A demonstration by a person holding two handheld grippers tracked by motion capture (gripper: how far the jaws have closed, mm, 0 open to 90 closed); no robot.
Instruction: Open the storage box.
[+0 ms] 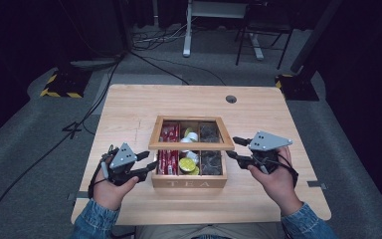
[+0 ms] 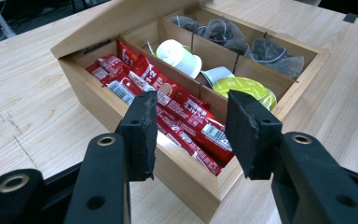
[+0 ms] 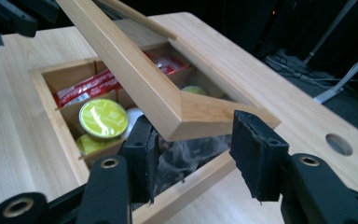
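While its glazed lid [image 3: 135, 70] stands half raised, a wooden tea box [image 1: 189, 181] of sachets and pods sits mid-worktop [image 1: 129, 107]. Both claws are released: left claw [image 2: 191, 135] at the box's left wall, right claw [image 3: 191, 149] straddling the lid's corner, probably about to grip it.

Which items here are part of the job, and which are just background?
In play: tea box, its lid, red sachets, green capsules, left gripper, right gripper.
Background: table, floor cables, desk frame.
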